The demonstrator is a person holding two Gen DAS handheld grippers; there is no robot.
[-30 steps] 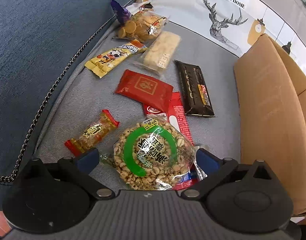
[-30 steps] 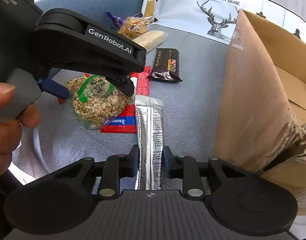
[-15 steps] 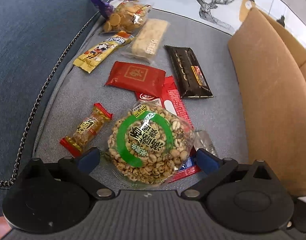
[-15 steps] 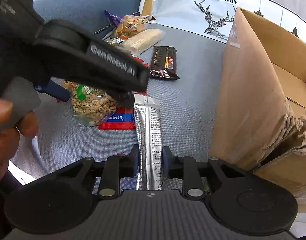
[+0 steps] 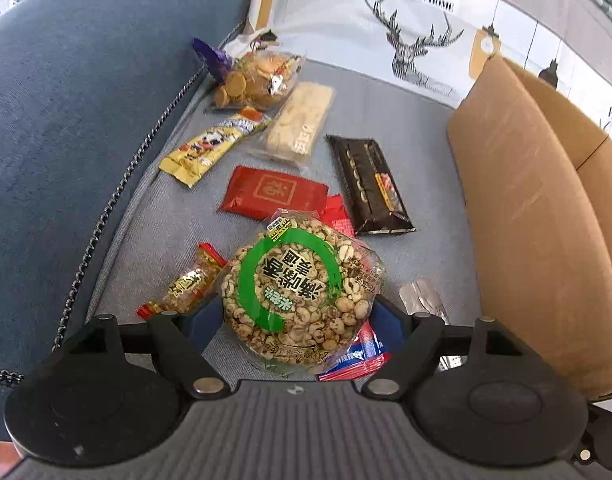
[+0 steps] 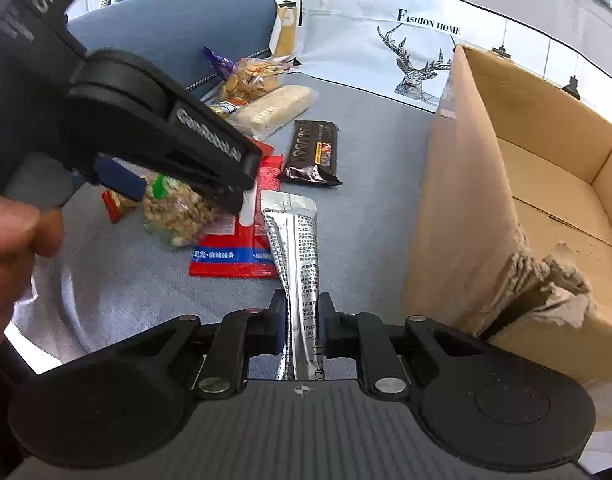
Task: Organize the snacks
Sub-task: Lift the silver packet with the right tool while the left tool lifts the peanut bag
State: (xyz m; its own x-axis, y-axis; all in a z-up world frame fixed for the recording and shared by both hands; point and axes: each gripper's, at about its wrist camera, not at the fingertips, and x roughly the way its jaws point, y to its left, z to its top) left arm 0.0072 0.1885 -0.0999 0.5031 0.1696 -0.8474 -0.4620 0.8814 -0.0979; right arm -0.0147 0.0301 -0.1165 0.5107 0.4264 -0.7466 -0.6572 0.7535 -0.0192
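Now my left gripper (image 5: 296, 312) is closing around the round puffed snack (image 5: 296, 292), so I should squeeze gently. My right gripper (image 6: 302, 320) is tightening on the silver packet (image 6: 296, 248), beside the box (image 6: 457, 208) where both belong.

Beside one open cardboard box (image 6: 521, 184), the grey cushion (image 5: 389, 120) carries ten snack packets: one round puffed-grain pack (image 5: 294, 292), one silver sachet (image 6: 296, 236), two red packs, one red-blue pouch, one dark bar, one pale bar, one yellow wrapper, one biscuit bag, one peanut candy.
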